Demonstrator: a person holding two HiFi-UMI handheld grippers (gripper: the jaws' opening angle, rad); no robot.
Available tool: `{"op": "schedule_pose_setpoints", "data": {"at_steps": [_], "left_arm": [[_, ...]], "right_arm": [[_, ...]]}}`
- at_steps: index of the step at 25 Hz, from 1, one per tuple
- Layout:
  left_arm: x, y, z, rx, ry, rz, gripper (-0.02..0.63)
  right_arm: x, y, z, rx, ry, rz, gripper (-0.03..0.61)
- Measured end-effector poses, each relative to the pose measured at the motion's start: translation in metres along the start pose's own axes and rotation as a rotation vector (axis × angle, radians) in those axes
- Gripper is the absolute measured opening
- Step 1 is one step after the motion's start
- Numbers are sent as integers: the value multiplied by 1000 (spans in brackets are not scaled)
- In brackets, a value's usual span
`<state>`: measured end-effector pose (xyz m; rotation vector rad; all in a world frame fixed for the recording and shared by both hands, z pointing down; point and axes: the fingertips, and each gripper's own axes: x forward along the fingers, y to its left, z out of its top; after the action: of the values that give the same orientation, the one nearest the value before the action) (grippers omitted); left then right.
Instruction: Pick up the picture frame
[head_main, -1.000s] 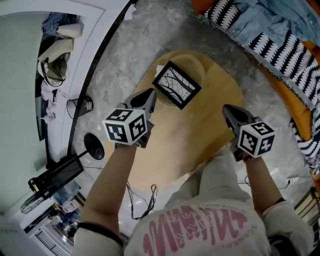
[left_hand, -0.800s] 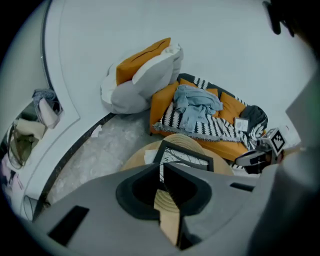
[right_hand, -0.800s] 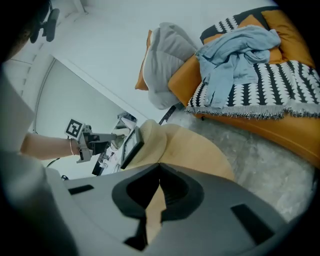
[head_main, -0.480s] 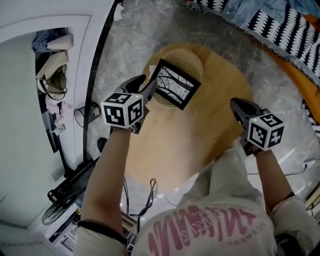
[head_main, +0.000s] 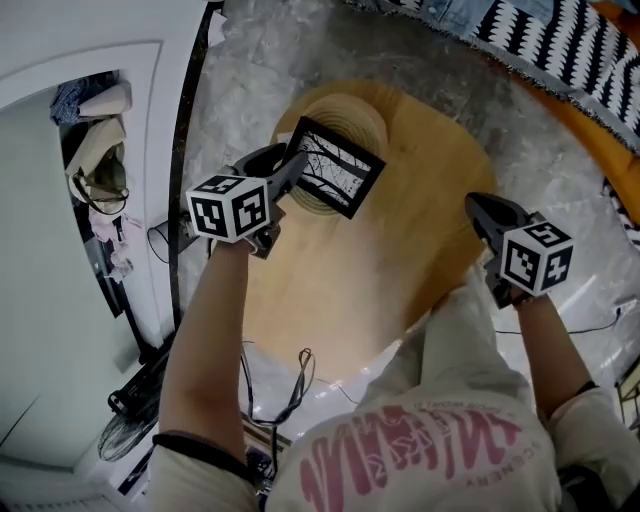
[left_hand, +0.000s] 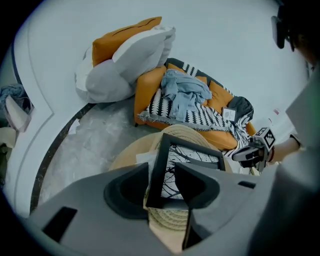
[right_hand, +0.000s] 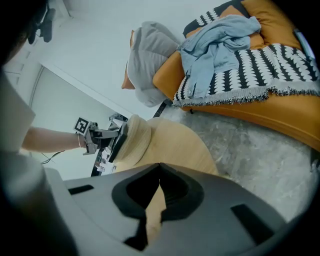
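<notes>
The picture frame (head_main: 335, 168), black-edged with a black-and-white tree print, lies tilted on a round woven straw piece (head_main: 345, 110) at the far end of the round wooden table (head_main: 400, 250). My left gripper (head_main: 290, 172) is at the frame's left edge. In the left gripper view its jaws are opening, and the frame's (left_hand: 192, 160) left bar stands between them with the pads (left_hand: 197, 182) not pressing on it. My right gripper (head_main: 478, 208) hangs over the table's right edge, away from the frame. Its jaw tips (right_hand: 160, 167) meet with nothing between them.
An orange sofa (left_hand: 150, 85) with a black-and-white patterned throw (right_hand: 280, 65), a blue garment (left_hand: 182, 90) and pillows (left_hand: 125, 55) stands beyond the table. Marble floor (head_main: 250, 90) surrounds the table. Cables (head_main: 290, 395) lie near the person's feet. Hanging clothes (head_main: 95, 150) are at the left.
My left gripper has sunk toward the frame's left edge and now straddles it with its jaws spread. My right gripper has dropped a little beside the table's right edge.
</notes>
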<state>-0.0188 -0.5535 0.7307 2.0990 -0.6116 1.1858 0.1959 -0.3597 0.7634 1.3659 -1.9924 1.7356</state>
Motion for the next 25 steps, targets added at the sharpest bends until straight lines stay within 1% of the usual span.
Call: {"op": "schedule_pose_setpoints", "data": {"at_steps": [2,6,12,15,16,17,19,20,22,25], "left_arm": [[0,0,-1,-2,10,-24,150],[0,0,1,-6,36,-36,150],[0,1,1,-28,64,-14,145],[-2,0,1,-15,89,23,131],[-5,0,0,3,100,43,116],[-8,-1,0,28,112,61,85],[-12,-5,-3,74,132,88,77],[-11,-6,-4,83,136,99,75],[-11,-7,-7,64,133,124,74],[-15,-10,-15,4,110,166,74]], "right_arm": [[-3,-3,0,4,-3,-4,6],[-11,-12,-1,26,-8,-24,6],[-11,-4,4,24,-18,-7,5],[-15,0,7,9,-19,-7,5],[-17,3,9,4,-18,-8,6],[-20,7,9,-1,-16,-10,5],[-26,15,11,-11,-13,-13,5],[-28,18,11,-20,-13,-12,5],[-30,22,13,-40,-14,-5,5],[-35,24,11,-52,-24,4,5]]}}
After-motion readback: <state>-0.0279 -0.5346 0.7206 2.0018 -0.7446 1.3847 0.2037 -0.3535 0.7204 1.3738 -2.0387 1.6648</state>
